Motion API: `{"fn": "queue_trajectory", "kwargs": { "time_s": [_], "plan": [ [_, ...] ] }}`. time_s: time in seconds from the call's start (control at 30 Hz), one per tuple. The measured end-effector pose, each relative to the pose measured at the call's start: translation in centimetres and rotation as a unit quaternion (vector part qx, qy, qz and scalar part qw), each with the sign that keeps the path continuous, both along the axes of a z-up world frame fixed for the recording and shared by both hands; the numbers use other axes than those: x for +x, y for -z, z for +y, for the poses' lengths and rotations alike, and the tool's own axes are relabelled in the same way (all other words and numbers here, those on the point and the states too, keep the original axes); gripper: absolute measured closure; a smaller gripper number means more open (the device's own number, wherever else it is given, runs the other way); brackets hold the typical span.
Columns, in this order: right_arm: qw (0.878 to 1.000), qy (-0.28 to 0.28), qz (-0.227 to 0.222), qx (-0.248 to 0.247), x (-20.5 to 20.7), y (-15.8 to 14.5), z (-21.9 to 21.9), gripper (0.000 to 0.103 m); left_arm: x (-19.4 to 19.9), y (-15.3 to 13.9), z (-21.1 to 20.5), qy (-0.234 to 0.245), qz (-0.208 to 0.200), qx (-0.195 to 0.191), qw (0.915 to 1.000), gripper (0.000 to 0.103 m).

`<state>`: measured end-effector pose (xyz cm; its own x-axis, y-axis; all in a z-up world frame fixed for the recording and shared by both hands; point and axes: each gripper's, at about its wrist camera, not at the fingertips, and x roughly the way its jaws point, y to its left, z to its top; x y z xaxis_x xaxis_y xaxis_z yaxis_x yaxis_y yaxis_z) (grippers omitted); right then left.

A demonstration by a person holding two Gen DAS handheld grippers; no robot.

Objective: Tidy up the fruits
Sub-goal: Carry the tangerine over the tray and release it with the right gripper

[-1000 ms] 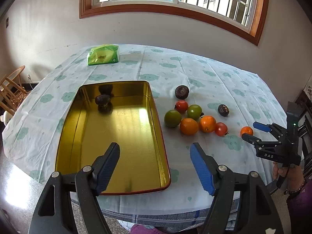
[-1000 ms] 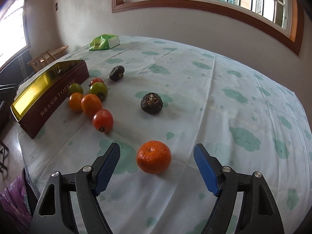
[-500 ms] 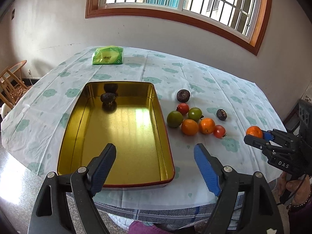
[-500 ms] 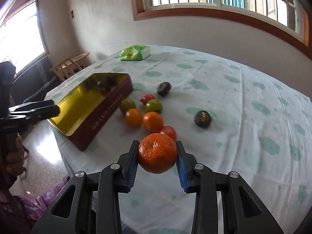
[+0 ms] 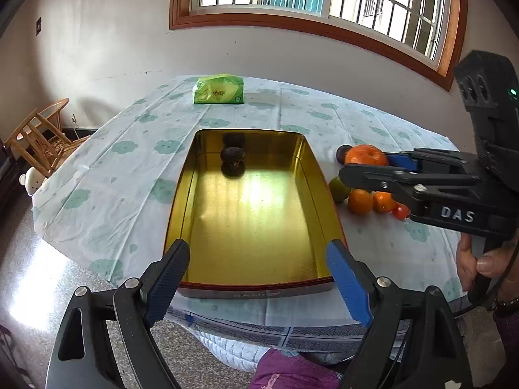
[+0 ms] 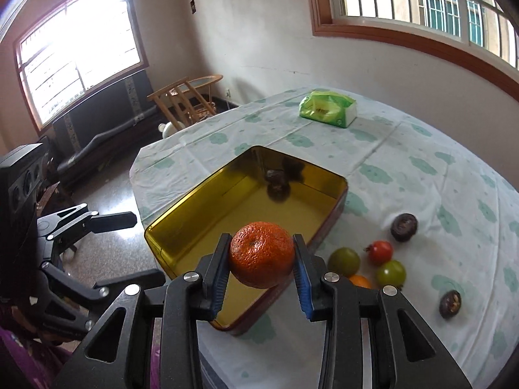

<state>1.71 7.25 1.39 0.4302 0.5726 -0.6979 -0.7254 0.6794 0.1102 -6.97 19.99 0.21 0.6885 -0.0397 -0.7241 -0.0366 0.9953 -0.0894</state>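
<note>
The right gripper [image 6: 262, 259] is clamped on a mandarin [image 6: 261, 254], carrying it toward the gold tin [image 6: 327, 175] just ahead. Next it likely lowers inside and releases. The left gripper [image 5: 258, 270] hangs apart, empty.

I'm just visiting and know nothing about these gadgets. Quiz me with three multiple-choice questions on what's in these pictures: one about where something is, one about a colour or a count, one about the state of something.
1. Where is the green packet?
A. inside the tin
B. on the tablecloth beyond the tin
C. on the floor

2. How many fruits lie inside the gold tin?
A. none
B. one
C. four

3. What is the right gripper doing?
A. gripping a mandarin
B. hanging open
C. gripping a tomato

Answers:
1 B: the green packet sits on the cloth past the far end of the tin.
2 B: a single dark fruit lies at the far end; the other dark shapes there are reflections.
3 A: the right gripper is shut on the mandarin, while the left gripper hangs open.
</note>
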Motion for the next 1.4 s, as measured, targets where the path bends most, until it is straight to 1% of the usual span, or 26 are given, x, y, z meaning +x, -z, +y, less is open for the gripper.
{"fn": "queue_trajectory", "kwargs": {
  "time_s": [0.17,0.27,0.37,0.5,0.6,0.83,1.13,1.4],
  "plan": [
    [0.999,-0.024,0.022,-0.042,2.4,2.1,4.2,0.066,-0.2,0.4,1.0,-0.020,0.005,0.021,0.9996,0.019],
    [0.997,-0.032,0.031,-0.059,3.6,3.1,6.1,0.066,-0.1,0.6,1.9,-0.033,0.010,0.017,0.9992,0.018],
    [0.996,-0.034,0.045,-0.072,4.9,3.9,7.6,0.065,0.1,1.1,2.5,-0.040,0.018,0.016,0.9989,0.018],
    [0.994,-0.034,0.053,-0.088,6.3,4.5,9.3,0.065,0.2,1.6,2.7,-0.043,0.023,0.032,0.9983,0.017],
    [0.993,-0.032,0.056,-0.095,7.2,4.8,10.4,0.065,0.3,1.9,2.9,-0.042,0.027,0.036,0.9981,0.015],
    [0.991,-0.023,0.067,-0.117,9.0,5.9,12.6,0.065,0.8,2.6,3.5,-0.048,0.039,0.036,0.9974,0.014],
    [0.989,-0.019,0.080,-0.122,10.0,7.0,14.0,0.065,1.1,3.2,4.1,-0.054,0.050,0.034,0.9967,0.012],
    [0.989,-0.012,0.084,-0.121,10.5,7.2,14.6,0.065,1.3,3.6,3.9,-0.054,0.056,0.039,0.9962,0.012]
  ]
}}
